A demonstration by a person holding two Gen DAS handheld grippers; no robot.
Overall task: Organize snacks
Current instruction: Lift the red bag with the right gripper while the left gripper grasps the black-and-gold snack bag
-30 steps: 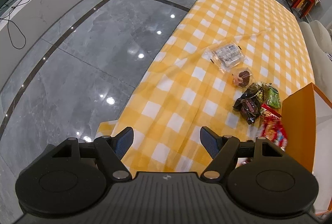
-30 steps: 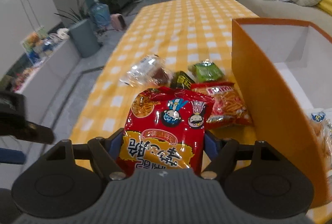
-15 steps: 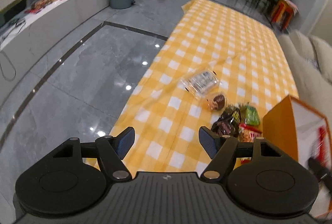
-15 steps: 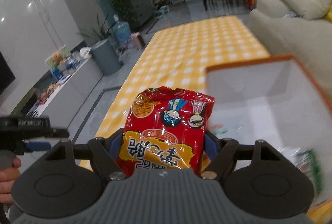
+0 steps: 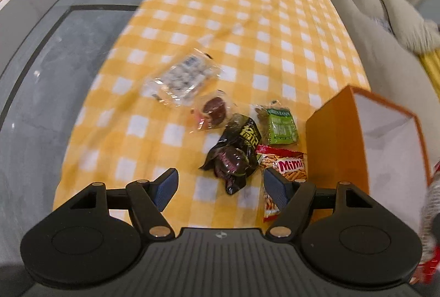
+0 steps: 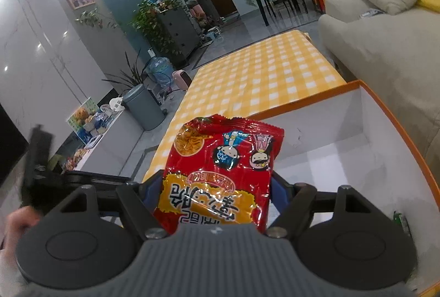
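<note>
My right gripper (image 6: 216, 187) is shut on a red noodle-snack packet (image 6: 220, 170) and holds it above the near left corner of the orange box (image 6: 302, 104) with its white inside. My left gripper (image 5: 218, 184) is open and empty, just above the checked tablecloth (image 5: 247, 8). In front of it lie a black packet (image 5: 236, 151), a red Mimi packet (image 5: 286, 165), a green packet (image 5: 280, 126), a clear wrapped brown cake (image 5: 213, 110) and a clear bag of small pieces (image 5: 181, 77). The orange box (image 5: 335, 137) stands right of them.
A beige sofa (image 6: 385, 49) runs along the table's right side. A grey bin (image 6: 145, 107) and a low white counter (image 6: 110, 137) stand on the floor to the left. A small green item (image 6: 400, 220) lies inside the box.
My right gripper has lifted the red packet from the table to above the orange box. My left gripper has swung right and closer to the snack pile, still open.
</note>
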